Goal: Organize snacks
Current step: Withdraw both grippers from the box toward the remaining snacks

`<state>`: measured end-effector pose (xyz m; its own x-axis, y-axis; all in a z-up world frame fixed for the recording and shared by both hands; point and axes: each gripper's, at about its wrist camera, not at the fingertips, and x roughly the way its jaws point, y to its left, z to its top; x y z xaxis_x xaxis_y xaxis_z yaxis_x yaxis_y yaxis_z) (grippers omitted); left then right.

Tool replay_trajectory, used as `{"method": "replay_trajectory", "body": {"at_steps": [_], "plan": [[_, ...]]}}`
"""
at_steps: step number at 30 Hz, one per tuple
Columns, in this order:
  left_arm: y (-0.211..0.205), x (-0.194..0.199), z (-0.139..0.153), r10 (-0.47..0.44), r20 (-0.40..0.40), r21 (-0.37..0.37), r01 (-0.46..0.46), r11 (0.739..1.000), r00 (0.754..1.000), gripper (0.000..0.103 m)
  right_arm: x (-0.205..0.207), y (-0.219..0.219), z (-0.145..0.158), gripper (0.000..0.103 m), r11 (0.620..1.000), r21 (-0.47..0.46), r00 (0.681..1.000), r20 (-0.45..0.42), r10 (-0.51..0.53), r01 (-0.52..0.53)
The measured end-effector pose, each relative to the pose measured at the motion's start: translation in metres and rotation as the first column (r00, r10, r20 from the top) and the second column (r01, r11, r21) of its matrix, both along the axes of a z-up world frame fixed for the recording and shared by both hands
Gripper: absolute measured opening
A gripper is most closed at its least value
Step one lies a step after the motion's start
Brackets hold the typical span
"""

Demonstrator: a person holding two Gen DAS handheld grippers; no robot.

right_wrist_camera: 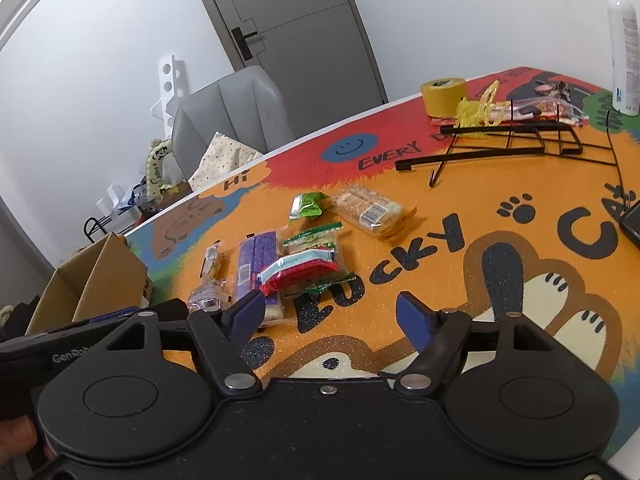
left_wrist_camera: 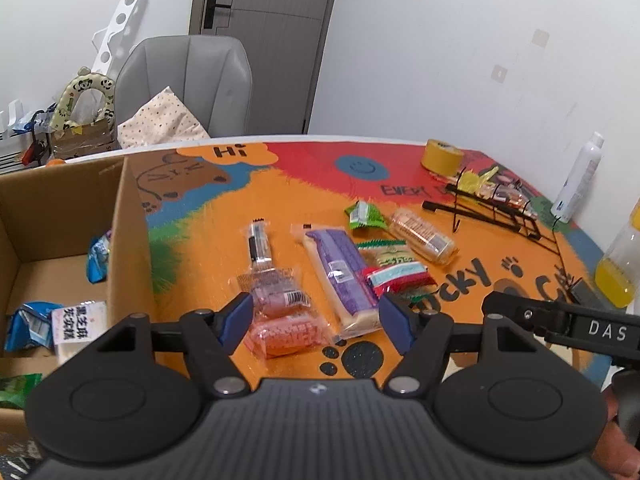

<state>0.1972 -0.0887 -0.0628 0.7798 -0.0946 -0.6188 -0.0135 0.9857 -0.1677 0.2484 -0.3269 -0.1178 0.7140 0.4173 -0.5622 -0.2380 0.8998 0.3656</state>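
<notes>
Several snack packets lie on the orange mat: a pink wafer packet [left_wrist_camera: 280, 332], a long purple bar [left_wrist_camera: 340, 276] [right_wrist_camera: 256, 264], a red and teal packet [left_wrist_camera: 400, 278] [right_wrist_camera: 300, 272], a green packet [left_wrist_camera: 366, 216] [right_wrist_camera: 307, 205], a cracker pack [left_wrist_camera: 422, 234] [right_wrist_camera: 370, 210] and a clear slim packet [left_wrist_camera: 260, 246]. My left gripper [left_wrist_camera: 316, 326] is open, just above the pink and purple packets, holding nothing. My right gripper [right_wrist_camera: 332, 320] is open and empty, over the mat right of the pile. A cardboard box [left_wrist_camera: 132, 240] at the left holds blue and white packets [left_wrist_camera: 80, 322].
A black wire rack [left_wrist_camera: 496, 208] [right_wrist_camera: 508, 140], a yellow tape roll [left_wrist_camera: 442, 156] [right_wrist_camera: 443, 96], a white bottle [left_wrist_camera: 578, 178] [right_wrist_camera: 624, 48] and a yellow juice bottle [left_wrist_camera: 620, 268] stand at the right. A grey chair [left_wrist_camera: 188, 84] is behind the table.
</notes>
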Motion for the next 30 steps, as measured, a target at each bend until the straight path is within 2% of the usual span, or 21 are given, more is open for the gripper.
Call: {"method": "replay_trajectory", "body": {"at_steps": [6, 16, 30], "plan": [[-0.006, 0.008, -0.01, 0.0, -0.017, 0.017, 0.0, 1.0, 1.0, 0.069, 0.008, 0.001, -0.009, 0.066, 1.0, 0.011, 1.0, -0.019, 0.016, -0.016], [-0.002, 0.024, -0.028, 0.029, -0.045, 0.031, -0.028, 0.999, 0.999, 0.069, 0.018, 0.005, -0.02, 0.066, 0.999, 0.014, 0.999, -0.044, 0.032, -0.031], [-0.002, 0.031, -0.047, 0.022, -0.058, 0.057, -0.019, 0.998, 0.998, 0.069, 0.024, 0.01, -0.031, 0.066, 0.999, 0.009, 0.997, -0.071, 0.039, -0.039]]}}
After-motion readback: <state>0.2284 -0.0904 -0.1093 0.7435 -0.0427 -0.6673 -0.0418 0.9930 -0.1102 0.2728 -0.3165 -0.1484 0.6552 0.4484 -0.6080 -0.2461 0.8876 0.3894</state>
